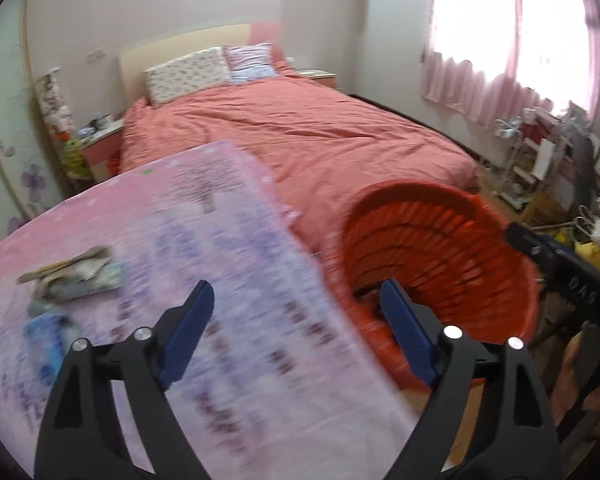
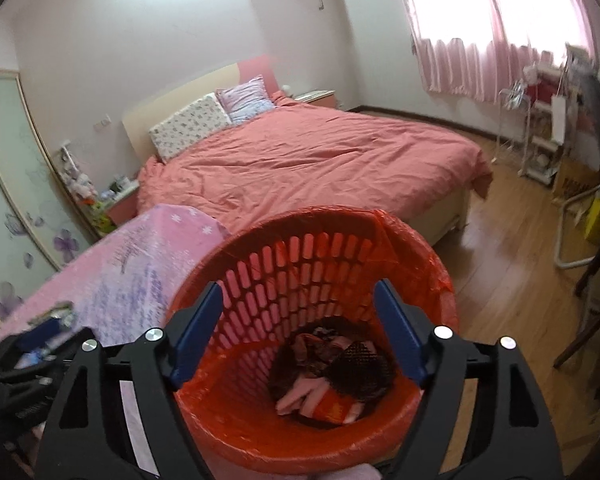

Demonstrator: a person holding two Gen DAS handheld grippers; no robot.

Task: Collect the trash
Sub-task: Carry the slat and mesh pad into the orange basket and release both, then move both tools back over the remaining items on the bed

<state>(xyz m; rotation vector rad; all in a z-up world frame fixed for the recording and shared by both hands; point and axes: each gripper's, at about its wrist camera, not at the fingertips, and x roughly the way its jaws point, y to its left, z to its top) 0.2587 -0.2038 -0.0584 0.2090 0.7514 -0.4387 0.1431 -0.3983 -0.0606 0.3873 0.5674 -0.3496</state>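
A red slotted trash basket with a red bag liner stands beside a table with a pink printed cloth. Several pieces of trash lie at the basket's bottom. My right gripper is open and empty, just above the basket's mouth. My left gripper is open and empty over the cloth's right edge, with the basket to its right. Crumpled paper trash and a blue wrapper lie on the cloth at the left, blurred. The right gripper's body shows at the far right.
A bed with a salmon cover and pillows lies behind. A nightstand stands left of it. Wood floor lies to the right, with a cluttered rack and chair legs.
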